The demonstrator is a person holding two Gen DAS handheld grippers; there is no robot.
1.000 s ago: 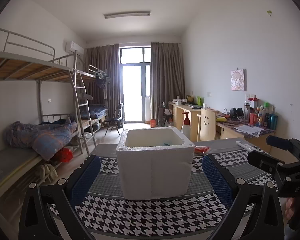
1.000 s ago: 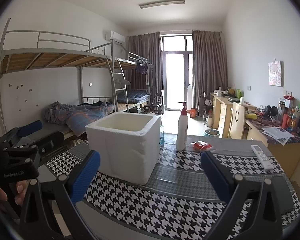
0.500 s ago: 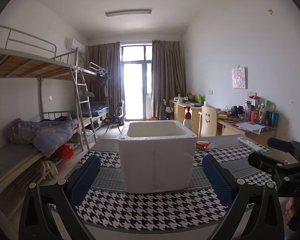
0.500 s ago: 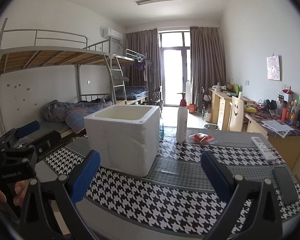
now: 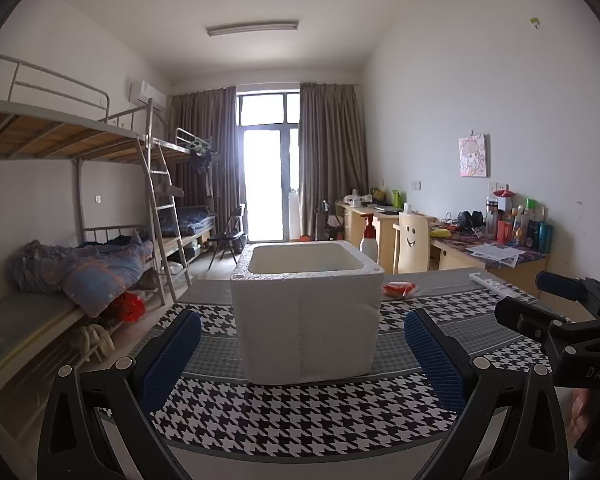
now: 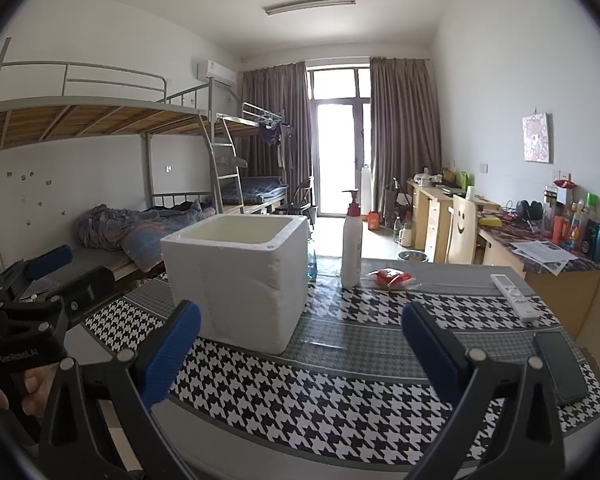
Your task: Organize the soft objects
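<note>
**Both grippers wide and empty; foam box open on the table**

Left wrist view: Your left gripper [image 5: 302, 354] hangs with its blue-padded fingers [image 5: 168, 356] spread wide, nothing between them. Straight ahead, the white square polystyrene foam box [image 5: 306, 316] stands upright on the black-and-white houndstooth tablecloth [image 5: 300, 420], lid off. From this angle only the pale inner walls near the rim show; you cannot tell what, if anything, lies at the bottom. Just behind the box's right corner, a small red soft packet in clear wrap [image 5: 398, 290] lies on the cloth, apart from the box. A white pump bottle with a red top [image 5: 368, 240] peeks from behind the box. A white remote control [image 5: 496, 284] lies at far right. Your right gripper's black body shows at the right edge.

Right wrist view: Your right gripper [image 6: 300, 350] is likewise fully spread and holds nothing. The foam box [image 6: 236, 276] sits left of centre, interior floor hidden. The pump bottle [image 6: 351, 240] stands upright beside the box, the red packet [image 6: 392, 278] just right of the bottle. A dark phone [image 6: 558, 364] lies near the table's right edge.
</note>
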